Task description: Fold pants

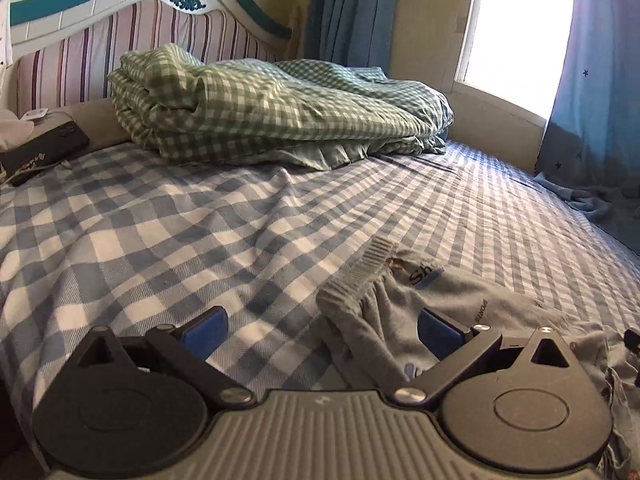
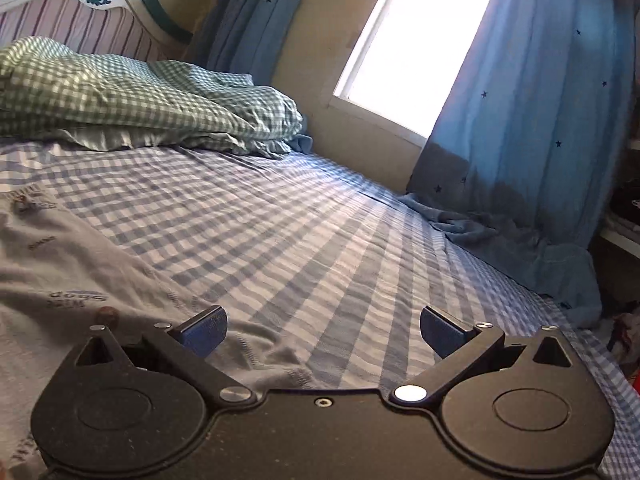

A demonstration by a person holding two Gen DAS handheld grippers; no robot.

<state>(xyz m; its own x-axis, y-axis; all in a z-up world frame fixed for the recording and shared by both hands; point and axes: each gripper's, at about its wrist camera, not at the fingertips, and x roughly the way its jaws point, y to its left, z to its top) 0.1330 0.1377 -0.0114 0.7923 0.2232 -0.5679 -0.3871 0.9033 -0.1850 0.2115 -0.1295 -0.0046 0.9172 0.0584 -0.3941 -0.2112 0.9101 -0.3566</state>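
Checked bedsheet [image 1: 160, 220] under grey pants [image 2: 60, 264] printed "dogs".

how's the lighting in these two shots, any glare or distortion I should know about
Left wrist view: the bright window is blown out white, the blue checked bedsheet evenly lit, fisheye bending the striped headboard. Right wrist view: same window glare, the grey printed pants dim but legible.

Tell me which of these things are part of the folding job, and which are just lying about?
Part of the job:
pants, grey, lying on the bed
left gripper, open
right gripper, open

Just lying about:
green quilt
dark case by the headboard
curtain
bed sheet
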